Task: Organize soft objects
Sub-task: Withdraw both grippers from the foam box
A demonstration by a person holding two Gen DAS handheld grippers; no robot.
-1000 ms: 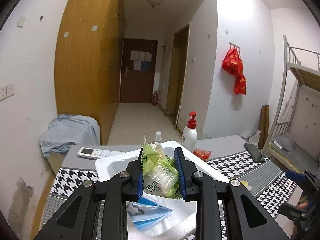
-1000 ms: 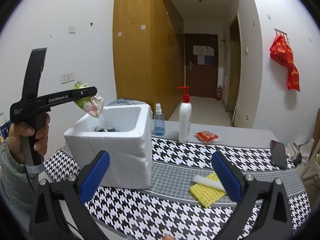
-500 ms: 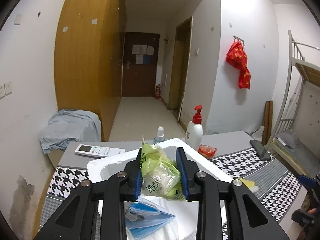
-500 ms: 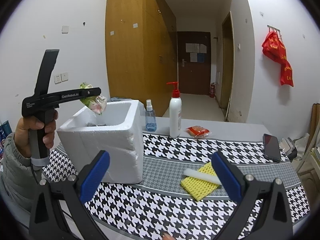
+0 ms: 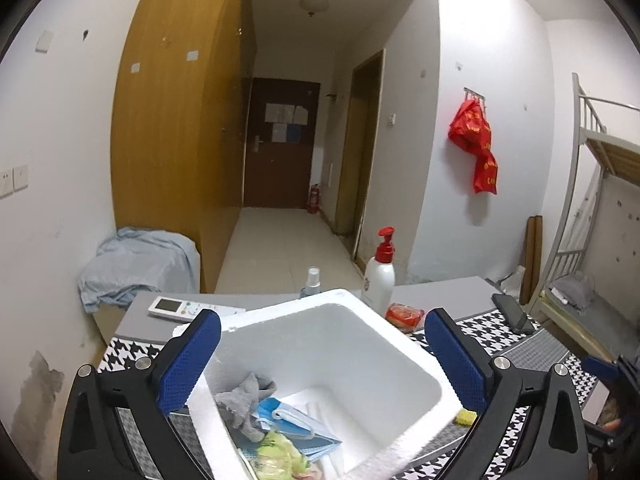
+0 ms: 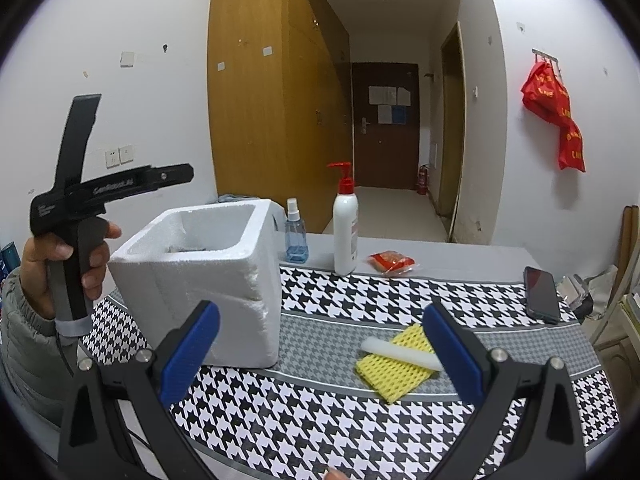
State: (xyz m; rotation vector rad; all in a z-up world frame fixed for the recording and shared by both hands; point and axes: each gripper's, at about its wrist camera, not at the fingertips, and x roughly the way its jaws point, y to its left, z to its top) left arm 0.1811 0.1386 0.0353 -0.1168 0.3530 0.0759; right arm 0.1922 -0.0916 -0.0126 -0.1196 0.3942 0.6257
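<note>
A white foam box (image 5: 344,356) stands on the houndstooth table, also seen in the right wrist view (image 6: 200,276). My left gripper (image 5: 322,320) hovers over the box's rim, its jaws opening wide with nothing between them. Down in the box lie a green snack packet (image 5: 280,456), a grey cloth (image 5: 248,396) and a blue mask pack (image 5: 296,424). A hand holds the left gripper (image 6: 172,174) above the box's left side. My right gripper (image 6: 320,312) is open and empty above the table. A yellow mesh sponge (image 6: 394,372) with a white foam stick (image 6: 400,354) lies to its right.
Behind the box stand a blue spray bottle (image 6: 296,236) and a white pump bottle (image 6: 346,228). A red packet (image 6: 392,262) lies beside them. A phone (image 6: 542,294) lies at the table's right edge and a remote (image 5: 176,308) at the far left.
The left jaws have swung wide apart and let go of the green packet, which now lies in the box. The right gripper has stayed open and in place.
</note>
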